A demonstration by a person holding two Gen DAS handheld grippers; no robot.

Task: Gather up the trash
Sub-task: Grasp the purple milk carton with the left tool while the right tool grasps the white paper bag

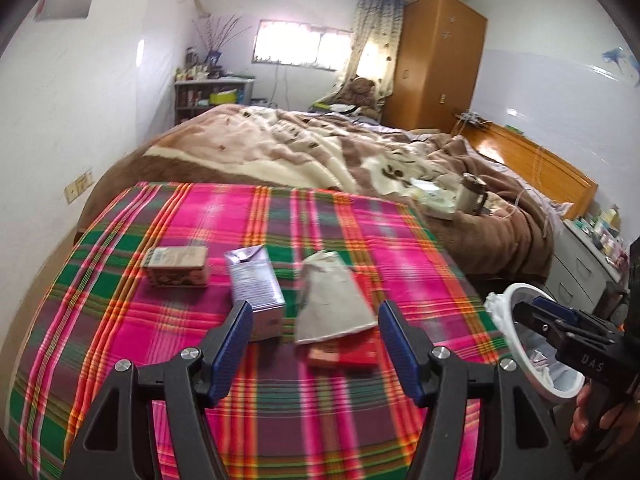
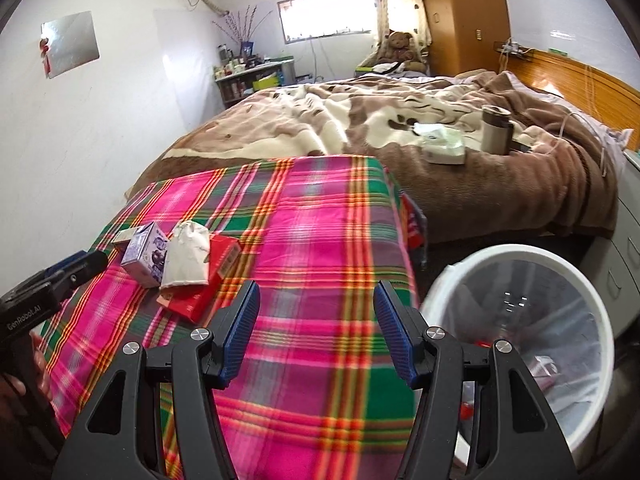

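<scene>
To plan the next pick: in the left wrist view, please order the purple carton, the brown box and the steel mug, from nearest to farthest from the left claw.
1. Purple carton, beside the left claw's left finger.
2. Brown box, farther left.
3. Steel mug, on the bed.

Black fingers (image 1: 236,332), blue ribbed pads (image 2: 242,330)

Both wrist views angled down, close over shared plaid cloth (image 1: 280,220)

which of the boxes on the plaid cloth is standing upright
The purple carton, between the tan box and the red box. It stands on end with its folded top up; the other two lie flat.
</scene>
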